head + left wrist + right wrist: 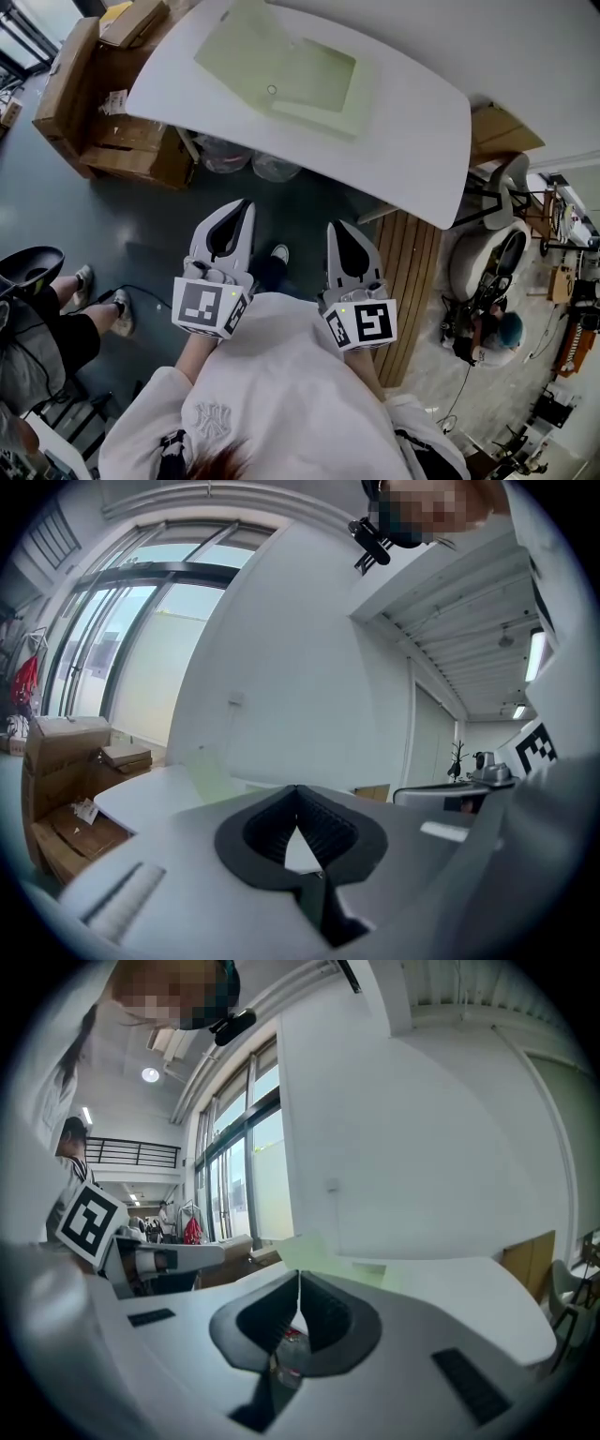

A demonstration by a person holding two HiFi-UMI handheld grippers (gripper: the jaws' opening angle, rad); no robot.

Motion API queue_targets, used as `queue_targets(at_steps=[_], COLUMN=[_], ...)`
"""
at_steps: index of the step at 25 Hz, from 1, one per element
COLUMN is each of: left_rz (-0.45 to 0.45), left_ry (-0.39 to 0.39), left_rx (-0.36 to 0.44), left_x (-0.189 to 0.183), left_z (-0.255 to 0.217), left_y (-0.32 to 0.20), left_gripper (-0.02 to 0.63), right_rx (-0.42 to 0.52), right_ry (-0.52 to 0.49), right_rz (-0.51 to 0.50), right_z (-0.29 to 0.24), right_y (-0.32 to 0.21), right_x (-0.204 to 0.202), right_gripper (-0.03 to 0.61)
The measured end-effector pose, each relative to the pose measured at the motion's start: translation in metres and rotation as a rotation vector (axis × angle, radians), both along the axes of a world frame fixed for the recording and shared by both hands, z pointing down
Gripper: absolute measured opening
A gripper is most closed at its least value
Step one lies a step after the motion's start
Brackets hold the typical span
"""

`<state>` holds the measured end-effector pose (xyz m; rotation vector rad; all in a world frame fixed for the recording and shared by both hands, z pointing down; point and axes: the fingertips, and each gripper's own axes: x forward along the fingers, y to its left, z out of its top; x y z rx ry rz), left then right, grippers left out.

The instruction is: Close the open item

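Approach stage; closing not yet begun. Left gripper (242, 208) and right gripper (337, 230) both shut, empty, well short of table (412, 141). Pale green folder (281, 70), apparently snap-flapped, open on table's far side. Next: reach in, fold flap over, press down.

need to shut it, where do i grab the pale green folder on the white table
Likely the raised cover of the pale green folder, pinched at its free edge from the near table side: it stands tilted up, thin enough for the jaws.
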<state>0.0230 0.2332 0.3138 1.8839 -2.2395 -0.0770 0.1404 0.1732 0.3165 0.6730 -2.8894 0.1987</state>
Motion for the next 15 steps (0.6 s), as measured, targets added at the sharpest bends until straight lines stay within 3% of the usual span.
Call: queue_targets(at_steps=[15], left_rz=[-0.034], left_ry=[-0.013], left_rx=[-0.001], left_x=[-0.002], left_z=[0.0], left_y=[-0.024], left_gripper=[0.008], right_rx=[-0.017], right_ry=[-0.05], right_rz=[-0.01], right_z=[0.001], right_y=[-0.031], right_x=[0.002], right_gripper=[0.011])
